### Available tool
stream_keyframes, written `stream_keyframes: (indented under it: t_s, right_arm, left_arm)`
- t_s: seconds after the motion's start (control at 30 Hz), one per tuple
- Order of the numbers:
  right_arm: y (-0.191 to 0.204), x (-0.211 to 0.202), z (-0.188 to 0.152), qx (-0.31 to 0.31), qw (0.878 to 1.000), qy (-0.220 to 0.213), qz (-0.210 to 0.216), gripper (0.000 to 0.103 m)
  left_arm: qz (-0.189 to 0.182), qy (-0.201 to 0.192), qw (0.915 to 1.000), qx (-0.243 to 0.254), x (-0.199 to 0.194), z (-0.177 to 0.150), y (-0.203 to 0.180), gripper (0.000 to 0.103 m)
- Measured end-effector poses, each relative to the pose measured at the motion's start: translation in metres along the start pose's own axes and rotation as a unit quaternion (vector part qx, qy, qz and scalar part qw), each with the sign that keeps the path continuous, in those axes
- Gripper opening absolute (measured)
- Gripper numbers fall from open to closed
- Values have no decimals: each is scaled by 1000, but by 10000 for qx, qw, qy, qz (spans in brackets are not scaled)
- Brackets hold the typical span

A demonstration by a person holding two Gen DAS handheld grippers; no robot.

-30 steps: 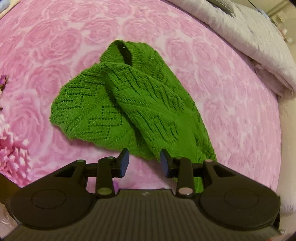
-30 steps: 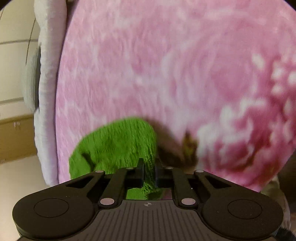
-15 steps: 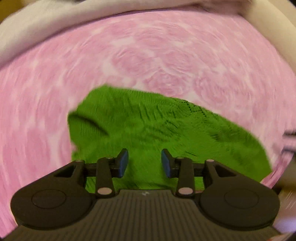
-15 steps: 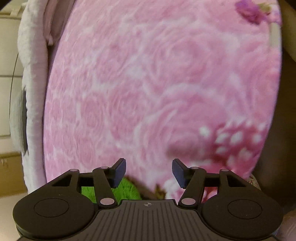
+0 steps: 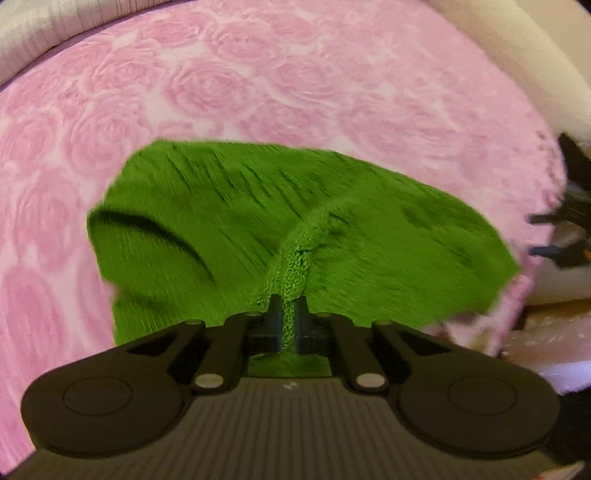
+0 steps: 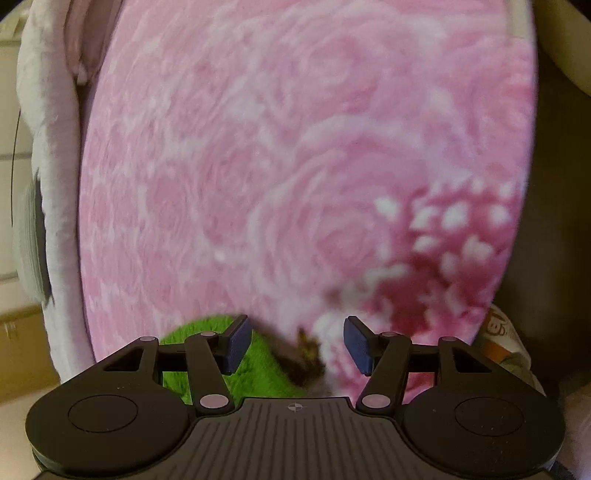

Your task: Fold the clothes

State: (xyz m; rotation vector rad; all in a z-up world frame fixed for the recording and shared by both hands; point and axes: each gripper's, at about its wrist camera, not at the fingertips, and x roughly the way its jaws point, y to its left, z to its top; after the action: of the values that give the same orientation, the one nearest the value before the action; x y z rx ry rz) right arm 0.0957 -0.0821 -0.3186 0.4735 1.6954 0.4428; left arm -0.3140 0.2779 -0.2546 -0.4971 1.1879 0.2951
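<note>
A pink blanket (image 5: 258, 85) with a rose pattern covers the bed, and in the right wrist view a darker pink flower print (image 6: 454, 258) with white specks marks its near right part. A pale quilt (image 5: 48, 33) lies bunched along the far left edge in the left wrist view. A white fleecy border (image 6: 48, 147) runs down the left side in the right wrist view.

Soft, even indoor light; both fisheye views bend hard at the edges and are smeared by motion blur.
</note>
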Motion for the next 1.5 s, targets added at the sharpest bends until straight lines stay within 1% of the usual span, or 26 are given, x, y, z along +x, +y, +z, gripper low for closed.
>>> stream_keyframes:
  t_s: [0.07,0.13,0.17,0.2,0.23,0.27,0.33,0.37,0.4,0.43,0.47,0.53,0.6,0.7,0.73,0.8,0.9,1.0,1.1,1.17,1.27,1.33,1.37,1.4,1.5]
  right_arm:
    - [8,5,0,-155,9998,106,1,59]
    - [14,10,1,-270,9994,204,-11,59]
    - [16,12,0,-332,9991,253,-29,59]
    - [19,14,0,-405,9987,304,-51,59]
    - [21,15,0,-512,9980,358,-84,59]
    - [23,16,-1,-619,9972,411,-117,59]
    - [28,19,-1,-850,9948,521,-184,59]
    - [30,21,-2,-1033,9927,581,-219,59]
    - [33,22,-2,-1224,9901,643,-256,59]
    - [36,24,-4,-1440,9865,716,-295,59]
    - [38,25,-5,-1650,9826,783,-334,59]
    - [40,28,-9,-2043,9742,882,-372,59]
    - [41,29,-13,-2388,9656,964,-352,59]
    - [39,34,-18,-2736,9553,1093,-241,59]
    - [38,36,-19,-2809,9527,1140,-209,59]
    - [35,40,-22,-2889,9494,1226,-129,59]
    - [30,47,-24,-2945,9462,1337,60,59]
    - [24,54,-25,-2944,9457,1361,209,59]
    - [19,65,-24,-2846,9487,1343,290,59]
    - [17,69,-23,-2769,9512,1309,364,59]
    - [18,66,-23,-2763,9511,1327,391,59]
    - [19,66,-22,-2794,9498,1354,387,59]
    - [20,65,-22,-2802,9494,1365,385,59]
    - [20,66,-21,-2806,9492,1371,381,59]
    - [21,67,-21,-2832,9486,1364,380,59]
  left_arm:
    - [-58,-3,9998,-186,-18,-32,-14,3]
    - [-14,153,9981,-594,-29,-75,-24,3]
    - [76,224,9948,-995,-29,-100,-25,3]
    - [158,296,9895,-1407,-30,-124,-26,2]
    - [163,392,9800,-1944,-29,-147,-27,2]
    - [161,470,9680,-2459,-29,-169,-28,2]
    - [37,301,9485,-3152,-34,-199,-38,6]
    - [-48,96,9374,-3481,-37,-212,-47,7]
    - [-163,-71,9282,-3718,-38,-218,-53,9]
    - [-313,-251,9160,-3992,-33,-222,-59,19]
    - [-462,-431,9025,-4260,-28,-226,-64,27]
    - [-753,-785,8719,-4774,-19,-233,-76,28]
    - [-950,-1026,8434,-5187,0,-234,-83,28]
    - [-1082,-1271,8031,-5720,31,-240,-91,28]
    - [-1072,-1310,7916,-5872,42,-242,-91,28]
    - [-1021,-1400,7742,-6088,57,-244,-92,28]
    - [-1080,-1668,7470,-6344,71,-249,-92,28]
    - [-1234,-1964,7170,-6574,82,-255,-92,30]
    - [-1317,-2149,7014,-6667,87,-257,-96,32]
    - [-1343,-2187,6997,-6668,84,-260,-97,32]
    - [-1405,-2165,6884,-6778,82,-269,-96,32]
    - [-1373,-2099,6871,-6819,85,-270,-96,32]
    - [-1412,-2138,6828,-6841,86,-271,-96,32]
    - [-1410,-2166,6809,-6853,86,-270,-96,32]
    - [-1329,-2186,6862,-6809,86,-269,-96,32]
